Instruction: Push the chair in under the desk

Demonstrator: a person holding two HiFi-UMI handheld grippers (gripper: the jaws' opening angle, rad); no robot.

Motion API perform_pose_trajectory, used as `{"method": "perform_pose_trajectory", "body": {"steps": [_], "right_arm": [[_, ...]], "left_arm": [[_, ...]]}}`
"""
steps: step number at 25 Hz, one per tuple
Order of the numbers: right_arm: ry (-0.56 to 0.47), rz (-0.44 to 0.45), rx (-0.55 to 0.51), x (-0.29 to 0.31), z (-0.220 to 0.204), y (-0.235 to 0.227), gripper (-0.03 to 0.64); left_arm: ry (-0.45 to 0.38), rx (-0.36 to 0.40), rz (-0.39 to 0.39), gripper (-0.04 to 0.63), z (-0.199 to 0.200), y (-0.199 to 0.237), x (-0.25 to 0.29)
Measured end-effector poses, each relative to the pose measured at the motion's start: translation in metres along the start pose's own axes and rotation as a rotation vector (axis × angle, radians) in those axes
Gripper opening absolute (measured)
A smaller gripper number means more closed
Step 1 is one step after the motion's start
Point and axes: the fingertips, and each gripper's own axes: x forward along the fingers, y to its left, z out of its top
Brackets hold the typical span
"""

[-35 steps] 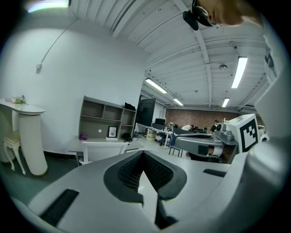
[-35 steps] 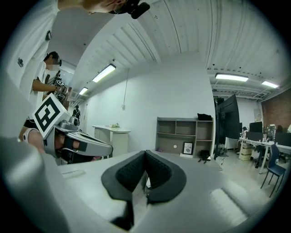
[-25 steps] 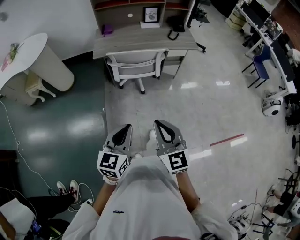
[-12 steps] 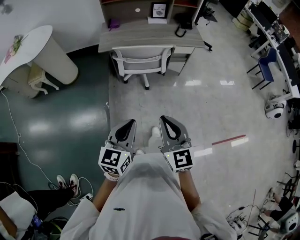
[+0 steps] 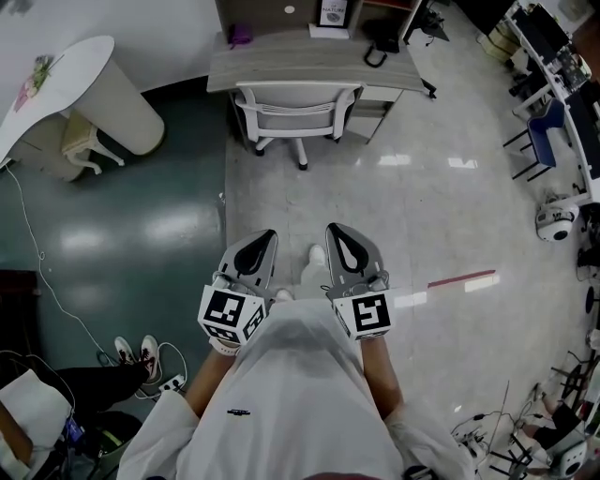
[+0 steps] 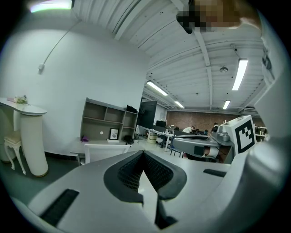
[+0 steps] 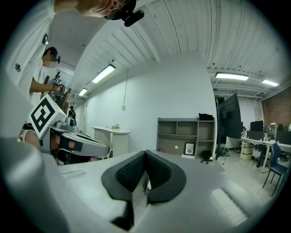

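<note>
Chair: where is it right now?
Head view, top centre: the white chair stands right against the front edge of the desk, backrest toward the person, with the white curved counter off to its left.

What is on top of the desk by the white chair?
On the desk: a small purple item, a framed picture and a black object. The back of the chair covers part of its front edge.

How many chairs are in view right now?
3: a white office chair at the desk straight ahead, a small cream chair beside the curved white table on the left, and a blue chair at the far right. Others may be hidden in the clutter there.
</note>
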Motion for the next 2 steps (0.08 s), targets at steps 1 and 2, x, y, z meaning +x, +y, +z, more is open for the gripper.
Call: {"method": "perform_pose_trajectory", "body": {"steps": [1,2], "right_arm": [[-0.004,0.0,-0.003,0.0008,0.0011,0.0002,0.012],[-0.007,0.0,-0.006,0.0015,0.002,0.0004,0.012]], "left_arm": [[-0.002,0.001,-0.001,0.006,0.0008,0.0005,0.0001],[-0.003,0.002,-0.002,0.006,0.0016,0.0009,0.0003]]}}
